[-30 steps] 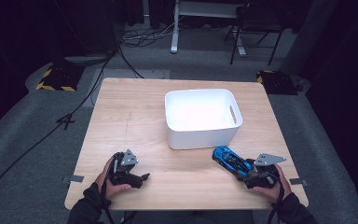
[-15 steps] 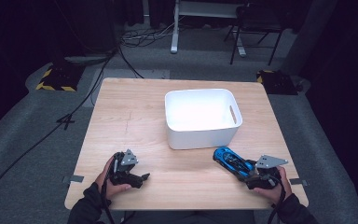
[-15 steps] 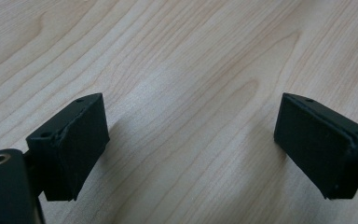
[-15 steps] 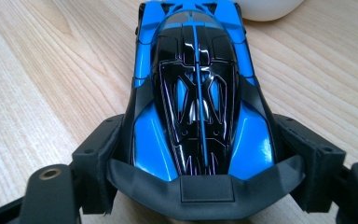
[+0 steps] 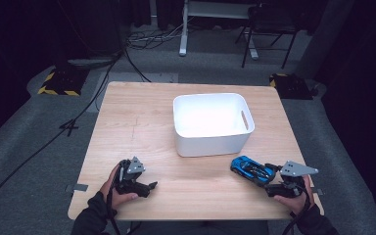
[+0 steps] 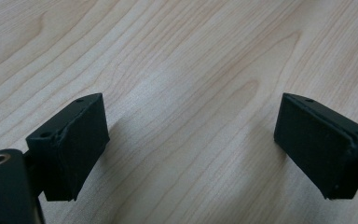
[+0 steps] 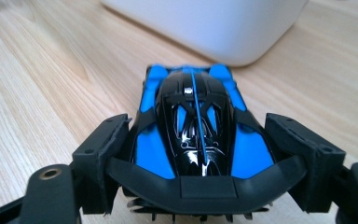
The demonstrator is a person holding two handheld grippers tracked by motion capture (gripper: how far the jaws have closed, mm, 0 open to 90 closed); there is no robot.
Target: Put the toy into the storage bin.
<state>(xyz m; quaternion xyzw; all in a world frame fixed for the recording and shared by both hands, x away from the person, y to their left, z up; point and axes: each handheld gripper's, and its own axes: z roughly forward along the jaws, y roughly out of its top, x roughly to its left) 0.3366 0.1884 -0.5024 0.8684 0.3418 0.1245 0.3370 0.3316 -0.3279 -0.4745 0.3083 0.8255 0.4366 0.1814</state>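
The right tool [image 7: 193,161] grips the rear of the blue toy car [image 7: 193,126]; its jaws have just been closing, and their pads press on both flanks of the car. The car sits on the counter [image 5: 142,122] just in front of the white bin [image 5: 210,122], near the bin's right front corner. The left tool [image 6: 191,144] stands wide open over bare counter, well left of the bin.
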